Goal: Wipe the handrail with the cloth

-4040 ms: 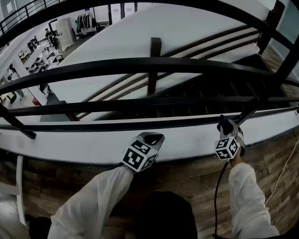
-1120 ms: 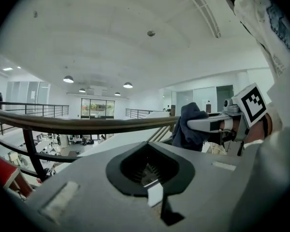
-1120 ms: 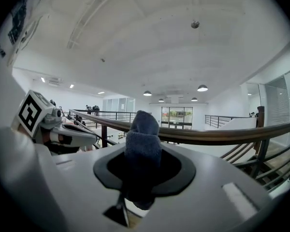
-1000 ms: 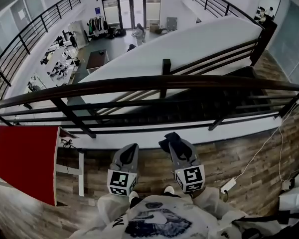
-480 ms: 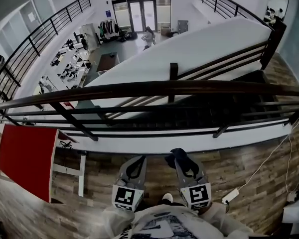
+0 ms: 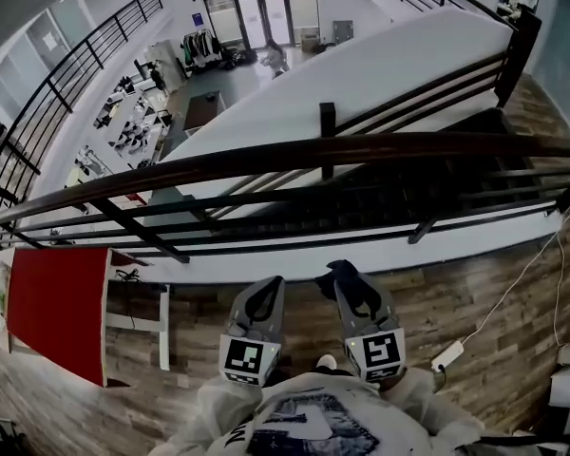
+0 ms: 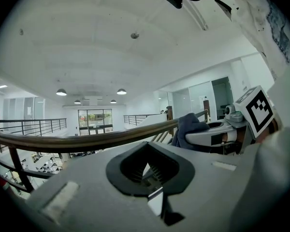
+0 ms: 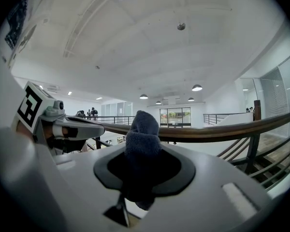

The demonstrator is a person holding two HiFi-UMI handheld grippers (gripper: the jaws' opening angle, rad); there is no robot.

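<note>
Gripping the dark cloth (image 6: 340, 275) in its jaws, the right gripper (image 6: 353, 297) sits near 6 o'clock in the head view, apart from the handrail (image 6: 266, 160) toward 12 o'clock, with the left gripper (image 6: 263, 297) at its 9 o'clock, jaws narrow on nothing.

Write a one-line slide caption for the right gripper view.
Right tool shut on a dark cloth, pointed toward the handrail ahead.
</note>
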